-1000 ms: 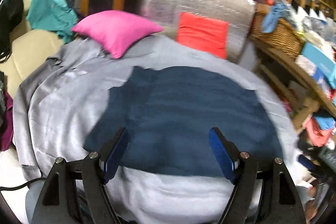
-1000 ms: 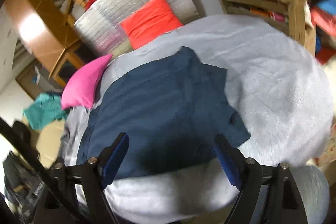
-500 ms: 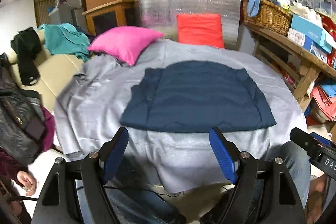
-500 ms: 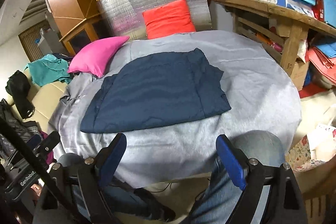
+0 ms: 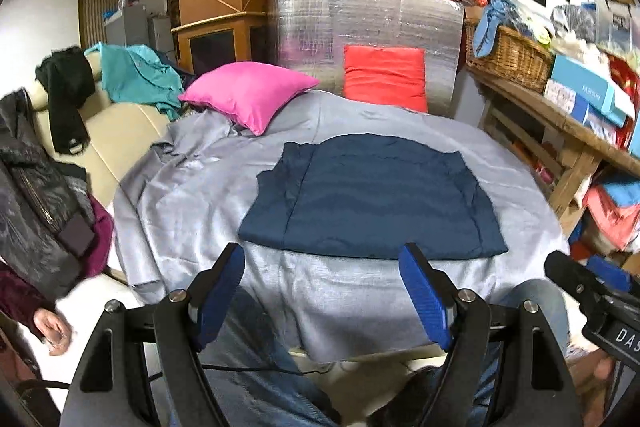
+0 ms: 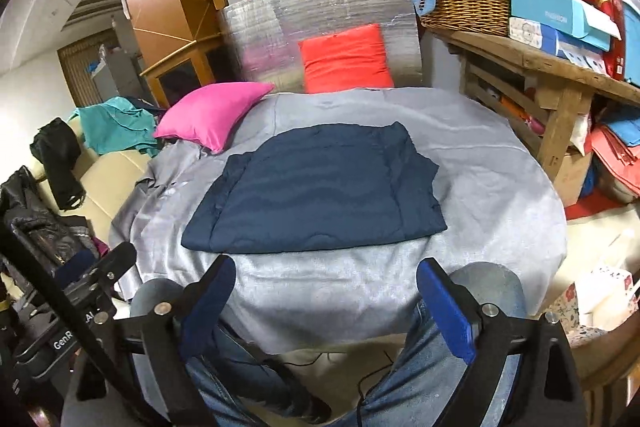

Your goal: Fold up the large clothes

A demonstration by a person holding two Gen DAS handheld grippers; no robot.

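Round table [image 5: 532, 251] covered with a grey cloth [image 5: 200, 203]. On the cloth, a folded dark blue garment [image 5: 380, 203], a pink pillow [image 5: 248, 95] and a red pillow [image 5: 384, 79].

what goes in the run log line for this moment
navy garment: folded flat on grey cloth | left gripper: open, empty | right gripper: jaws opening, empty

Both grippers pulled back from navy garment [image 5: 372, 195]; right gripper [image 6: 326, 293] jaws opening, empty.
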